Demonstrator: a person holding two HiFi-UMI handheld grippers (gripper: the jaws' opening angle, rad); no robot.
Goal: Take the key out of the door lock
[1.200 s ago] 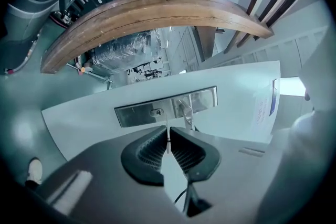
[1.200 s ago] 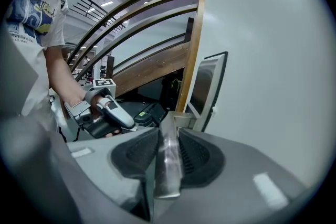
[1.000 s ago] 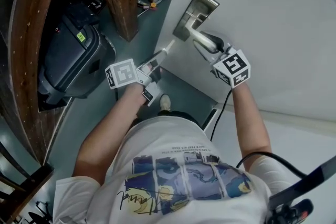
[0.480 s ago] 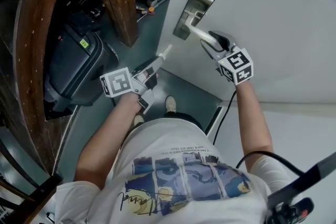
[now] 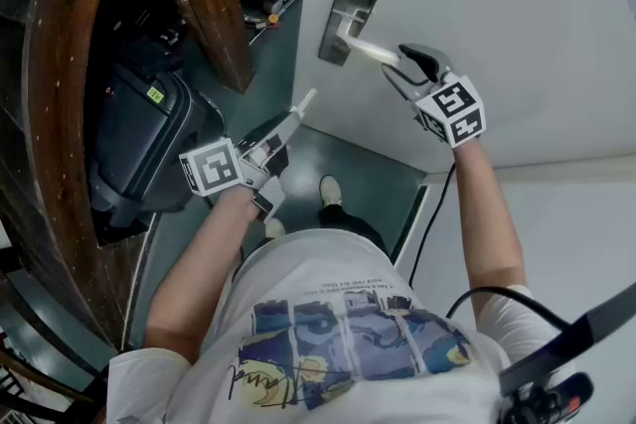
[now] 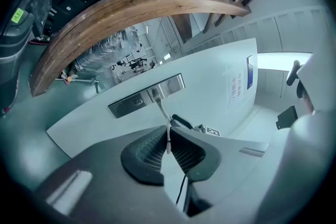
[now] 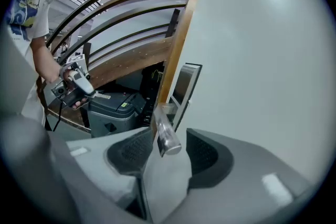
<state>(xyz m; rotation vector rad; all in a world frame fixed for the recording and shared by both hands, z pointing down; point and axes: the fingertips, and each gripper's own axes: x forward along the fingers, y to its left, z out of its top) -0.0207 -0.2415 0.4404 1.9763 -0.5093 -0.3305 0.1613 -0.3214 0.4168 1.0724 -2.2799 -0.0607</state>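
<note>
You are pinching the key edge-on between the nearly closed jaws of your left gripper. Only a thin sliver of it is showing between the ribbed pads. The key is sitting clear of the lock plate, with open air between them, and the left gripper view is looking straight back at that plate.

In the head view the left gripper is hanging below and to the left of the lock plate, well apart from it and off the edge of the door. Its long tips are aiming up toward the plate. Your left forearm is reaching forward from your body, bent at the elbow, and that gripper's marker cube is facing up at the camera.

Your right gripper is standing wide open, its jaws having just been opening. The free end of the door handle, which is running out from the lock plate, is lying between the pads. There is a clear gap to the pad on the door side, so they are not clamping it. Your right arm is stretching out almost straight along the door, with the right gripper tilting down toward the handle tip to the right of the plate. Its marker cube is turning up toward you, and a black cable is trailing back beside your forearm.

Left of the plate, past the door's edge, a dark case is sitting on the floor under a curved wooden beam.
</note>
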